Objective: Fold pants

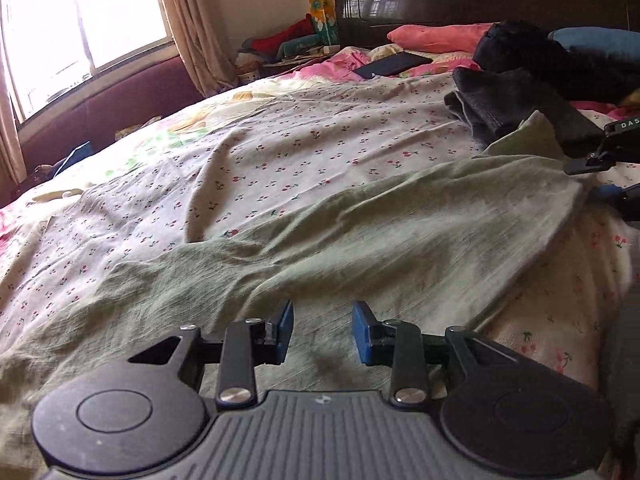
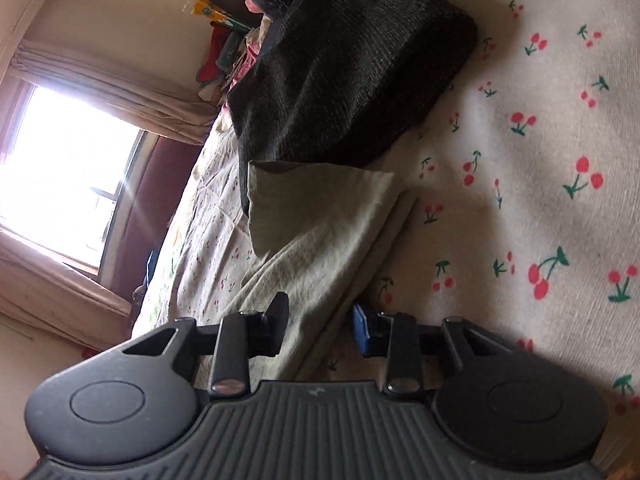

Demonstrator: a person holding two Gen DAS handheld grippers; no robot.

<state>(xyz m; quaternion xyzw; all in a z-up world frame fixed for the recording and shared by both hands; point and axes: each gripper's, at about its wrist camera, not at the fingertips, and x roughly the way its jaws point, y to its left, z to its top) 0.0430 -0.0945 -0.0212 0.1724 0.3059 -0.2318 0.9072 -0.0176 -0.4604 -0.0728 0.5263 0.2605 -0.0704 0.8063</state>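
Folding step: the green pants (image 1: pixel 360 232) are seen spread on the bed (image 1: pixel 280 140), and no fold looks finished yet.
Where the pants are: in the left view they fill the middle and lower part of the frame, on the cherry sheet, reaching from the lower left to the right edge.
Long way of the pants: it runs from lower left to upper right in the left view, and one end is seen near a dark folded cloth (image 1: pixel 512 108).
Left tongs (image 1: pixel 322 332): they are held spread apart at the bottom middle of the frame, just over the pants, and nothing is pinched.
Right tongs (image 2: pixel 316 320): they are spread too, and the edge of the pants (image 2: pixel 320 232) is seen lying between the two pads, but it is not squeezed.
Nearer hand: the right tongs are judged closer to a grab, since cloth is already between them.
Next move: a pinch on that edge is likely needed, then the cloth can be carried along its long way.
Writing: the letters "DAS" can be read on the black part at the right edge of the left view; the rest is cut off.
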